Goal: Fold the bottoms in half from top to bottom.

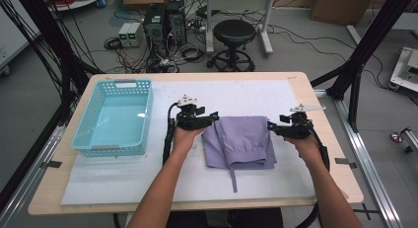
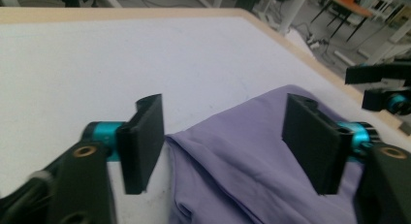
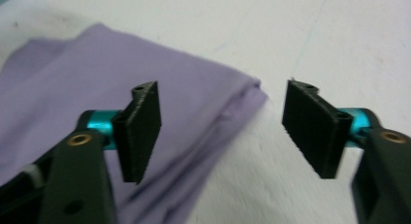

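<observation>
A wooden table carries a large white mat that covers most of its top; on the mat's left part stands a light blue plastic basket with perforated walls, well apart from the work in hand; near the middle of the mat, a little to the right, lies a folded purple garment, flat on the mat, with a narrow strip of its cloth trailing from its near edge toward the person.

The person's two forearms come in from the near side, one on each side of the garment; the left gripper sits at the garment's far left corner and points right, across the cloth; the right gripper sits at the far right corner and points left, so the two face each other over the garment's far edge.

In the left gripper view the left gripper has its jaws spread wide, with the garment's corner lying between and below them and neither pad pressing on it; the other gripper shows farther off at the right edge.

In the right gripper view the right gripper likewise stands wide open; the garment's folded edge lies under the gap, with one jaw over the cloth and the other over bare mat; nothing is held.
</observation>
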The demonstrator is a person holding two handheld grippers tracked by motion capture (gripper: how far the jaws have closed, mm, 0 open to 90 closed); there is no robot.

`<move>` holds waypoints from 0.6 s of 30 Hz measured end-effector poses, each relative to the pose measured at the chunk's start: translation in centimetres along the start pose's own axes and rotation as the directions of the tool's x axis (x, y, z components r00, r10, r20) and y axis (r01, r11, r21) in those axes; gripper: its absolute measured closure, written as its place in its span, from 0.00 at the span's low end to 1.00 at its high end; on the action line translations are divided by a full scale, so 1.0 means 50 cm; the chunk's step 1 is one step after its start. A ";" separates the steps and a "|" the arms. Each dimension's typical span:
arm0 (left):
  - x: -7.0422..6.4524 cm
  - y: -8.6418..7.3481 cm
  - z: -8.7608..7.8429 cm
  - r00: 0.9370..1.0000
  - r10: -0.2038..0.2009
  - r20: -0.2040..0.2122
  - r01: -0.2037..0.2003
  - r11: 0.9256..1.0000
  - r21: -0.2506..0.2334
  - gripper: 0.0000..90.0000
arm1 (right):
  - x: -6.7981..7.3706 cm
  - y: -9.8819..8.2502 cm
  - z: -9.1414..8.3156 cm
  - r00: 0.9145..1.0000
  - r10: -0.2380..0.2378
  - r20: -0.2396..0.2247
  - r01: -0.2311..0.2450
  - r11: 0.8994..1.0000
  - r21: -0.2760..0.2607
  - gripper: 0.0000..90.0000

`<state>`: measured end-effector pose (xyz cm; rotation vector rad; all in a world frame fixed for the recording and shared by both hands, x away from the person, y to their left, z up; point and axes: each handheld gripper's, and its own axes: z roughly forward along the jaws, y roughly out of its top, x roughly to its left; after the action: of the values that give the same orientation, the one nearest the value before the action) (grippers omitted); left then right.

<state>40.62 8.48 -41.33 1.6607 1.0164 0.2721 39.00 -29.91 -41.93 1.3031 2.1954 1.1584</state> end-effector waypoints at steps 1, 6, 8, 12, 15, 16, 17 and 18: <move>-0.003 0.000 -0.009 1.000 0.002 0.011 -0.002 1.000 0.000 0.33 | 0.000 -0.007 -0.009 1.000 -0.010 0.006 0.010 1.000 0.000 0.29; -0.011 -0.004 -0.052 0.998 0.056 0.019 -0.054 0.996 -0.069 0.27 | 0.001 -0.045 -0.054 0.998 -0.052 0.020 0.053 0.998 -0.047 0.23; -0.013 -0.011 -0.062 0.997 0.075 0.014 -0.073 0.994 -0.079 0.27 | 0.001 -0.060 -0.070 0.998 -0.063 0.018 0.064 0.996 -0.067 0.23; -0.022 -0.023 -0.075 0.994 0.112 0.008 -0.111 0.992 -0.065 0.28 | 0.004 -0.086 -0.087 0.997 -0.078 0.014 0.079 0.994 -0.069 0.23; -0.028 -0.033 -0.084 0.994 0.109 0.010 -0.108 0.992 -0.067 0.28 | 0.008 -0.093 -0.089 0.996 -0.084 0.016 0.085 0.994 -0.062 0.23; -0.032 -0.036 -0.087 0.994 0.107 0.011 -0.106 0.992 -0.072 0.28 | 0.010 -0.092 -0.091 0.996 -0.085 0.016 0.086 0.994 -0.068 0.23; -0.034 -0.037 -0.091 0.994 0.111 0.014 -0.110 0.991 -0.072 0.28 | 0.012 -0.090 -0.093 0.996 -0.091 0.016 0.092 0.993 -0.073 0.23; -0.037 -0.038 -0.095 0.993 0.116 0.012 -0.115 0.991 -0.076 0.28 | 0.015 -0.087 -0.095 0.995 -0.094 0.014 0.095 0.992 -0.079 0.23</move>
<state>35.54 10.40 -40.73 1.6535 0.8892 0.3685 33.11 -32.63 -42.37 1.1573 2.1552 1.1872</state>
